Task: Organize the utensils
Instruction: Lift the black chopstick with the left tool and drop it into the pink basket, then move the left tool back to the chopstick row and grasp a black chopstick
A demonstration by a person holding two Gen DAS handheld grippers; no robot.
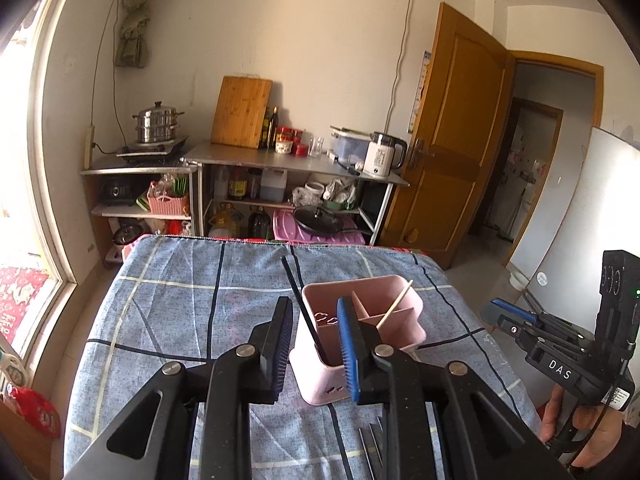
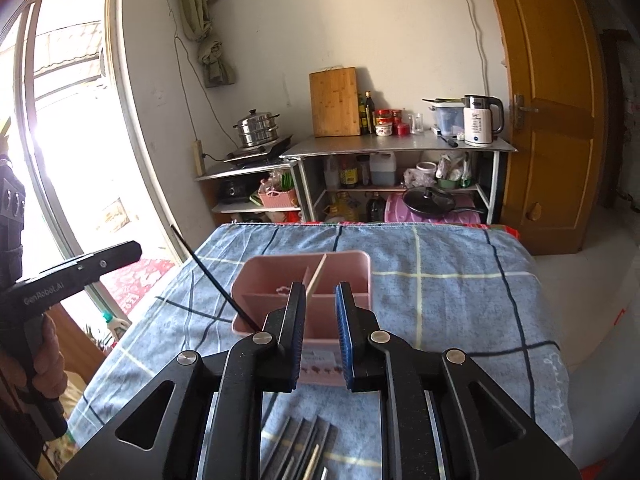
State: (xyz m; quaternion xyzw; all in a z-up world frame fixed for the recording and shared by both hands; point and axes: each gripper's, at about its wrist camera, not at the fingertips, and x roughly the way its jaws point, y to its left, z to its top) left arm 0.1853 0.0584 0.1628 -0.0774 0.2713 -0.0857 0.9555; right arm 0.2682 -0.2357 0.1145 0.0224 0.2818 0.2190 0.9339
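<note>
A pink divided utensil holder (image 1: 316, 384) (image 2: 352, 264) stands on a table under a blue checked cloth (image 1: 168, 300). A black chopstick (image 1: 300, 300) (image 2: 208, 272) leans out of its left compartment. A pale wooden chopstick (image 1: 394, 304) (image 2: 318, 272) leans in another compartment. My left gripper (image 1: 315, 304) is open just in front of the holder, its pads clear of the black chopstick. My right gripper (image 2: 320, 288) is open too, with the wooden chopstick seen just beyond its tips, untouched. Several dark utensils (image 1: 372, 440) (image 2: 304, 440) lie on the cloth below the grippers.
Each gripper shows in the other's view: the right gripper (image 1: 504, 316) at the table's right edge, the left gripper (image 2: 120, 252) past the left edge, each in a hand. Behind the table stand metal shelves (image 2: 400, 146) with a kettle (image 2: 480, 120). A wooden door (image 2: 552, 100) is at the right.
</note>
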